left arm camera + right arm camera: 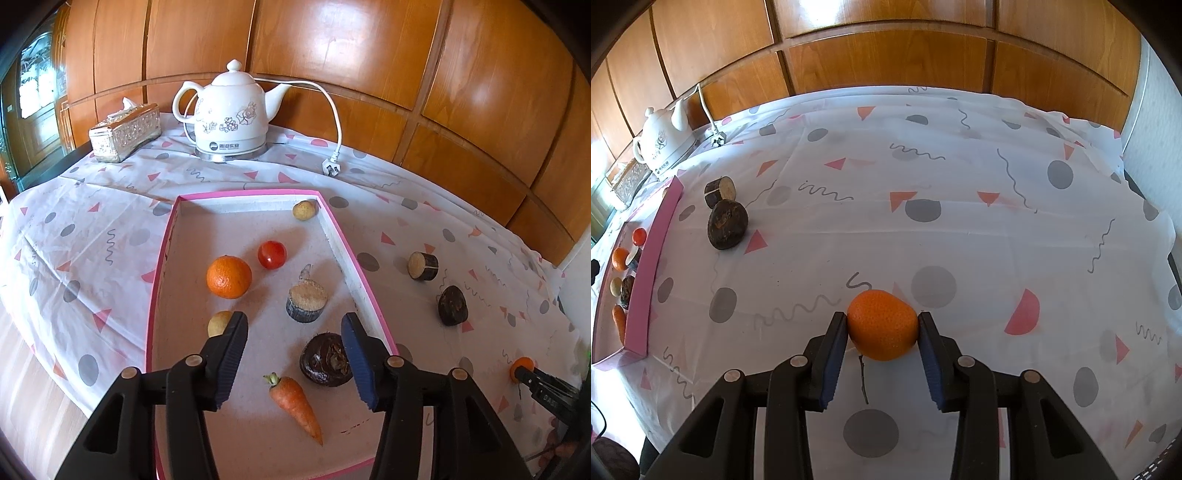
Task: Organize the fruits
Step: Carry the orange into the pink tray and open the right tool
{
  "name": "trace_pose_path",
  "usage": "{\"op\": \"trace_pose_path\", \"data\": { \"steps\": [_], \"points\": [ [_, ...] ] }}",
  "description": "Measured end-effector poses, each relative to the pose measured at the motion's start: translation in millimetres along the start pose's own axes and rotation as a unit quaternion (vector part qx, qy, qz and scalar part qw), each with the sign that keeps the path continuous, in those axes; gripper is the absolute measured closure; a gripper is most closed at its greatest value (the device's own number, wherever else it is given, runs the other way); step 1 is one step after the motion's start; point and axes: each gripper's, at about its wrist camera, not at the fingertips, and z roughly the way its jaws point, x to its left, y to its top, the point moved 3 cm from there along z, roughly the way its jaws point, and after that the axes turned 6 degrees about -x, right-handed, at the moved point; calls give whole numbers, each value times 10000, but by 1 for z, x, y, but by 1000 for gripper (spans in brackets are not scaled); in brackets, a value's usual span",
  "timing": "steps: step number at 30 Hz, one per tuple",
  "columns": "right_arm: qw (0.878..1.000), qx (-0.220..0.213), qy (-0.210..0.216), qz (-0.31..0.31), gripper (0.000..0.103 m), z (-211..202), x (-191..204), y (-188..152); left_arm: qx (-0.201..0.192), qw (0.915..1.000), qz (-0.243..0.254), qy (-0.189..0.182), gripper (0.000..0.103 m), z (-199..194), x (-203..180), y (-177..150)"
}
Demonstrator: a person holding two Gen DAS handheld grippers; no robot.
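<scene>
The right gripper pinches a tangerine at lower centre of its view, seemingly just above the cloth. The pink-rimmed tray lies far left. The left gripper hangs spread and empty over that tray.

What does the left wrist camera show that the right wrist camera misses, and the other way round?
Only the left wrist view shows the left tool, open over the pink-rimmed tray, and the small potato in the tray's far corner. Only the right wrist view shows the right tool clearly, closed on a tangerine. Both show the white kettle, the tomato, the carrot and the wooden log slice on the patterned cloth.
</scene>
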Motion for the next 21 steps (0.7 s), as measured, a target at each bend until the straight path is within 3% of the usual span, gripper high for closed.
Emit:
{"op": "trace_pose_path", "data": {
  "steps": [21],
  "points": [
    [9999,4,-7,-137,64,-1,6,2,-8,9996,-263,109,44,-7,23,-7]
  ]
}}
